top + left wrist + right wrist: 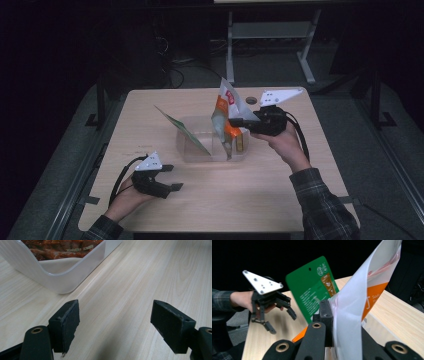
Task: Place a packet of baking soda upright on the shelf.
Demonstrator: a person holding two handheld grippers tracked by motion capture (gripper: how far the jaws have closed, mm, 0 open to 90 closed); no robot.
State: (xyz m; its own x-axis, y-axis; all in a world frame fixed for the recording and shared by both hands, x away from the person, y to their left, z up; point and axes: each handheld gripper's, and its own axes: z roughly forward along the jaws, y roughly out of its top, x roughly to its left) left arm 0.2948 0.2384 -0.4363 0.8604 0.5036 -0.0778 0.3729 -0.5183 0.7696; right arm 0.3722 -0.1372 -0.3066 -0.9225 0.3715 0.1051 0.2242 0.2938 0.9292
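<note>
Pressure from the right tool (239, 123) pinched the orange-and-white packet (226, 117), which stood upright in the clear tub (190, 145) at mid-desk (280, 200), beside a leaning green packet (181, 129). Well apart, near the desk's front left, the left tool (172, 177) hovered with jaws spread, holding nothing.

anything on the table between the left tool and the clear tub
No. In the high view the left tool sits apart from the clear tub, with bare wooden table between them. The left gripper view shows the same bare wood.
</note>
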